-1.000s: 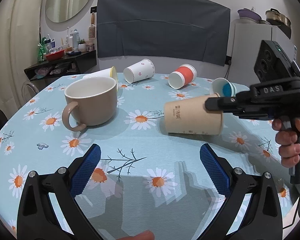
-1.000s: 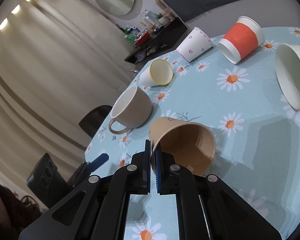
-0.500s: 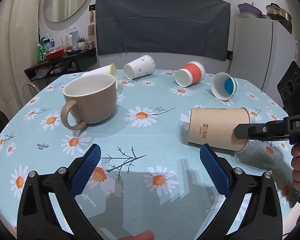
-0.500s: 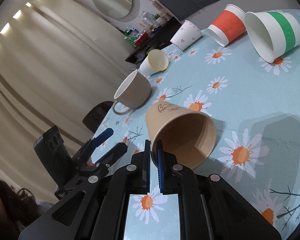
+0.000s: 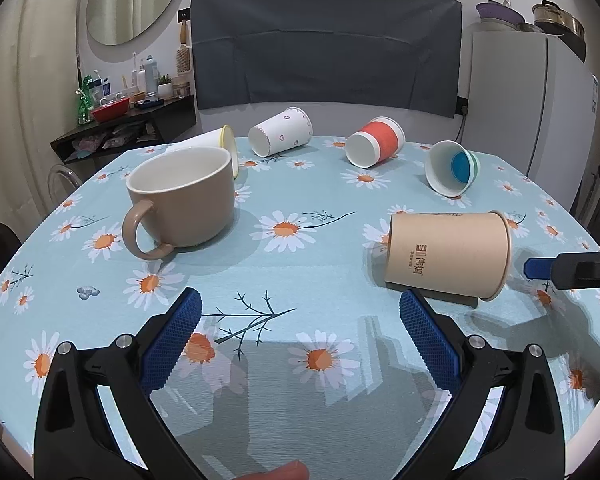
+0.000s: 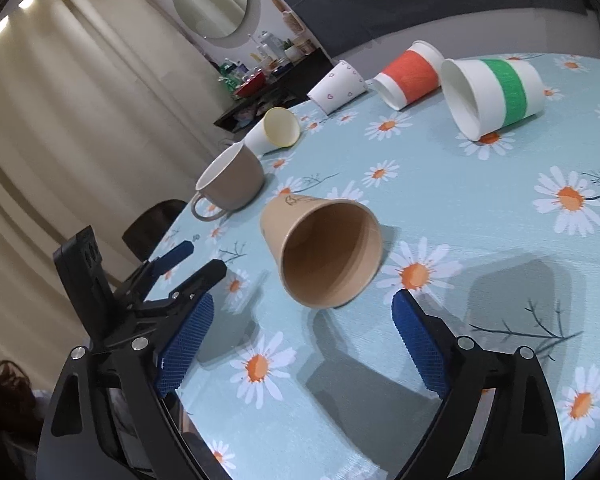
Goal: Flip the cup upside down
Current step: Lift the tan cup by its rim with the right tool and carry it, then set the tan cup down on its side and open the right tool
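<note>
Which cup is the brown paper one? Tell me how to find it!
Look at the round table with the blue daisy tablecloth. On its near side, right of the big tan mug, lies the brown paper cup on its side. It is the only plain brown one; the other paper cups are white with colours and lie farther back.

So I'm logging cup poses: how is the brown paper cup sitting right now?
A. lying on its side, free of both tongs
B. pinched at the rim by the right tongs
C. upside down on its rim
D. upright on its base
A: the brown paper cup lies on its side on the tablecloth, its mouth facing the open right tongs, which do not touch it.
</note>
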A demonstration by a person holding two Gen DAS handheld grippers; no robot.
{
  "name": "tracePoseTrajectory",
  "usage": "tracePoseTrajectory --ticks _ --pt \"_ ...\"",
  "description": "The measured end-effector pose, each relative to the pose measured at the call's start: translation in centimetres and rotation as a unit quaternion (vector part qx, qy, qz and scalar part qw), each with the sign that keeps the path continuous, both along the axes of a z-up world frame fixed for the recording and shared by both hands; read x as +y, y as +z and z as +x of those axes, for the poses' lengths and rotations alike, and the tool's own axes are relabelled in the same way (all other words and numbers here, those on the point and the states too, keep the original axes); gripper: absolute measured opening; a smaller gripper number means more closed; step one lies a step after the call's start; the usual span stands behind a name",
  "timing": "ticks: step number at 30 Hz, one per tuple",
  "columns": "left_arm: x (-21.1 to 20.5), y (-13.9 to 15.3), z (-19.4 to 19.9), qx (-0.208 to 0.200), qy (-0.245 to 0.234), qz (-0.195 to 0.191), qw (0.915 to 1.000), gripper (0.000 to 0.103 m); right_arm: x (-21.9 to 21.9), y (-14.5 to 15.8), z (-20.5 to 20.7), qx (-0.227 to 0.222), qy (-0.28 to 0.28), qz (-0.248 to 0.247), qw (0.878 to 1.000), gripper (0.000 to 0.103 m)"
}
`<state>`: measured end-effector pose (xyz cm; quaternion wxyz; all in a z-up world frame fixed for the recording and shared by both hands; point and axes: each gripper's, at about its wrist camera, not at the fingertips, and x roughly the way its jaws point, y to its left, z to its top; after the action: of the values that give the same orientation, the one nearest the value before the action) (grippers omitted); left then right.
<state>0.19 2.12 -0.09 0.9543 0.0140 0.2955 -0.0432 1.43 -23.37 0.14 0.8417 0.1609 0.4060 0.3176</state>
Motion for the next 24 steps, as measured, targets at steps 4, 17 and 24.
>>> tracePoseTrajectory --ticks 4,17,24 --pt "-0.2 0.0 0.0 -0.001 -0.002 0.007 1.0000 0.097 -2.0 -0.3 -0.3 -0.001 -0.052 -0.026 0.998 0.089" --pt "-0.9 -0.2 0.3 0.013 0.001 0.034 0.9993 0.097 -5.0 -1.7 -0.8 -0.009 -0.178 -0.150 0.972 0.089" --pt "-1.2 -0.3 0.4 0.018 0.003 0.045 0.9988 0.097 -3.9 -2.1 -1.1 -0.024 -0.188 -0.202 0.961 0.089"
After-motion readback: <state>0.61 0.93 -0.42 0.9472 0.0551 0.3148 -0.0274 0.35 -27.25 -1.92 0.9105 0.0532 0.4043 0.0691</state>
